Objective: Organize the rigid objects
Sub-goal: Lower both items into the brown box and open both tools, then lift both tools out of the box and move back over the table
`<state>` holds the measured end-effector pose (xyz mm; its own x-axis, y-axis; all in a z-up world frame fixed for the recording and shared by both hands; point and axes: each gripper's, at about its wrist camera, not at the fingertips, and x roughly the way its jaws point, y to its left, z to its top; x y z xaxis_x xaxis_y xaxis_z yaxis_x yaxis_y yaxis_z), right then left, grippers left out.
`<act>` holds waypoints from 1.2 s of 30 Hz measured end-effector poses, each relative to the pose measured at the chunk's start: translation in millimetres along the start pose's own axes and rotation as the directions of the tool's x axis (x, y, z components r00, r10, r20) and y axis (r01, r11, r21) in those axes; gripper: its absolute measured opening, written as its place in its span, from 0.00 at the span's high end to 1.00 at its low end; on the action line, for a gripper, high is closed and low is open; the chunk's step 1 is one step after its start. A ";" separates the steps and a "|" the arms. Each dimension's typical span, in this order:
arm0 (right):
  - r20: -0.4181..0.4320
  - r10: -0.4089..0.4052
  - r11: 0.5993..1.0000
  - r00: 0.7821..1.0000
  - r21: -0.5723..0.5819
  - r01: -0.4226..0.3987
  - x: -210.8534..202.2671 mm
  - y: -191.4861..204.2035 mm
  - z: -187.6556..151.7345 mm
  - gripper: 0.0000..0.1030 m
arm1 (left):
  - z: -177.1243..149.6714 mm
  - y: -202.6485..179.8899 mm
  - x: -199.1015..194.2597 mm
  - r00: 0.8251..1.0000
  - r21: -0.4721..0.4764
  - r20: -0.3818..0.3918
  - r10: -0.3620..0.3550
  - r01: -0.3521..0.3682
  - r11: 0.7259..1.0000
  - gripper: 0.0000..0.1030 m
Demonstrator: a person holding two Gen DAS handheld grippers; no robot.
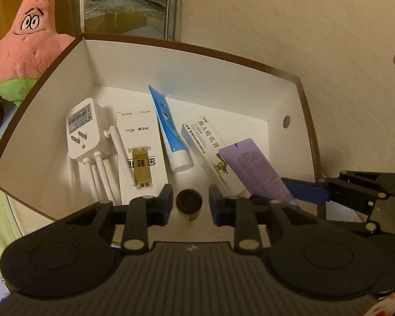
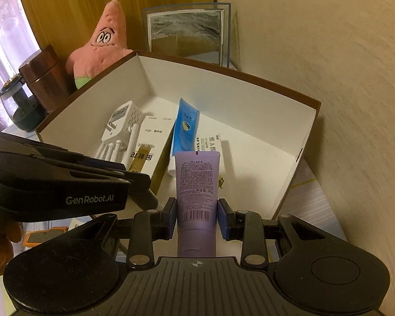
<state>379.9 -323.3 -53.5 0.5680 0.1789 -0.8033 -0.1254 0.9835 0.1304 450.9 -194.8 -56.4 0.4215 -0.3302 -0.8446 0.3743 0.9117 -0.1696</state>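
The right gripper grips a purple tube between its blue pads, cap end toward the camera and crimped end pointing forward over the near edge of a white box with a brown rim. In the left wrist view the same purple tube slants in from the right, its flat end above the box floor, near a white carton with a green figure.

The left gripper hangs over the box's near side with its jaws parted and nothing clamped; a small dark round cap sits between the fingers, though whether it touches either pad is hard to judge from this angle.

Inside the box lie a white plug-in router with antennas, a tall white carton with a gold label, and a blue and white tube beside it.

Behind the box stand a pink star plush and a framed picture; a brown canister stands at the left
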 end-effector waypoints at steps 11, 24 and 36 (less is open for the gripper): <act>0.032 -0.010 0.999 0.999 -0.038 0.011 -3.2 6.2 1.3 0.67 | -0.8 15.6 -16.5 0.999 -0.032 0.031 0.035 -0.034 0.999 0.69; 0.063 0.051 0.998 0.997 -0.047 -0.048 -31.9 16.9 -11.2 0.45 | -20.1 20.9 -55.2 0.995 -0.067 0.069 0.071 -0.066 0.996 0.66; 0.117 0.120 0.990 0.986 -0.085 -0.110 -71.8 24.5 -27.3 0.45 | -56.8 9.6 -105.2 0.982 -0.127 0.141 0.127 -0.109 0.986 0.66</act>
<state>313.9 -312.8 -8.5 0.6404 0.2975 -0.7081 -0.2558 0.9519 0.1685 363.1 -137.4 2.0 0.5777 -0.2433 -0.7791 0.2182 0.9658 -0.1398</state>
